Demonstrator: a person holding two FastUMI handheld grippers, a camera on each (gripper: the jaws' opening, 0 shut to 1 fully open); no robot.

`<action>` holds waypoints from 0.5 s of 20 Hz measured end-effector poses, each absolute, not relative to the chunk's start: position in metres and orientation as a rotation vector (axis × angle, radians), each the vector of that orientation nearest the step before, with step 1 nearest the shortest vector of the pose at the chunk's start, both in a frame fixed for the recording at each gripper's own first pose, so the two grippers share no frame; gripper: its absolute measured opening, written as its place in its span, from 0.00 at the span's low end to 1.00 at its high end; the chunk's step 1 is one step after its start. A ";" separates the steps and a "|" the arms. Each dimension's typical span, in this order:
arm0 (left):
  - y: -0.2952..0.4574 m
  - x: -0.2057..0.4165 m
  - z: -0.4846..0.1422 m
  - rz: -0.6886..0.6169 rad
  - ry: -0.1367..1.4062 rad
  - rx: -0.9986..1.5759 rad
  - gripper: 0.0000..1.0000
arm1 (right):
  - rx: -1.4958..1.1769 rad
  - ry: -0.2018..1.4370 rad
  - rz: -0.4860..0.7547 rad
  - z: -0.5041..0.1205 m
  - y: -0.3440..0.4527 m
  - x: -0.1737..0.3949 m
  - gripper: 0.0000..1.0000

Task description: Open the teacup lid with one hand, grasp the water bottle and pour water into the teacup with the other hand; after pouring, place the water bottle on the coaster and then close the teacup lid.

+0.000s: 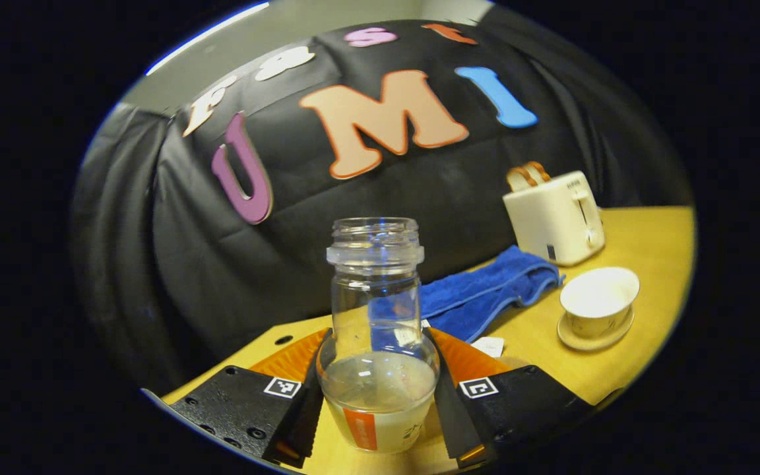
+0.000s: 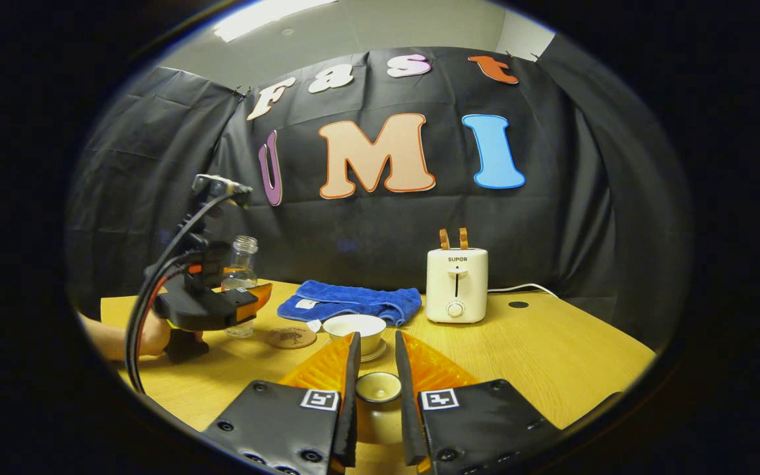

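Left gripper view: left gripper [image 1: 380,396] clamps uncapped bottle [image 1: 378,316]; right gripper [image 2: 376,389] pinches lid [image 2: 378,387]. Tilting early risks spilling short of cup [image 1: 599,301].

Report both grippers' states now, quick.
Left gripper: closed on the water bottle, uncapped and partly filled.
Right gripper: closed on the teacup lid, held off the open teacup.

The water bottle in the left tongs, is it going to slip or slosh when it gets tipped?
The water bottle looks smooth and clear, so it could slip. It has no cap and is roughly a third full, so the water would probably slosh and run out quickly. It is likely light.
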State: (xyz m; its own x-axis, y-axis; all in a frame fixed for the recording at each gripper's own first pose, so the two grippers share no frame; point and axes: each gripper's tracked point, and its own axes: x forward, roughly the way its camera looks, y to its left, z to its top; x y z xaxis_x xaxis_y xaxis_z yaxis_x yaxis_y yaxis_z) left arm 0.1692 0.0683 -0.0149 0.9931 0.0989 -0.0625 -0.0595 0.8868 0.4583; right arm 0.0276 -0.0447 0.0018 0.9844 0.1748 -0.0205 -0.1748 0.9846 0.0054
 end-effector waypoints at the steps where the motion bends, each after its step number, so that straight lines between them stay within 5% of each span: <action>1: 0.062 0.172 -0.016 0.058 0.106 0.537 0.72 | 0.003 0.020 0.163 0.002 -0.050 0.029 0.31; 10: 0.013 0.191 -0.030 -0.114 0.180 1.084 0.71 | 0.001 0.017 0.102 0.003 -0.084 0.033 0.31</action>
State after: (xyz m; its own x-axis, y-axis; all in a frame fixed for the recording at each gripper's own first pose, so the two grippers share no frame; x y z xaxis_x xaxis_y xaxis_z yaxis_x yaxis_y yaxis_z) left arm 0.1911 0.0125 -0.0299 0.9795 -0.0045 -0.2012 0.1802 0.4643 0.8671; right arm 0.0328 -0.0836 0.0034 0.9947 0.1014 -0.0164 -0.1014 0.9948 0.0021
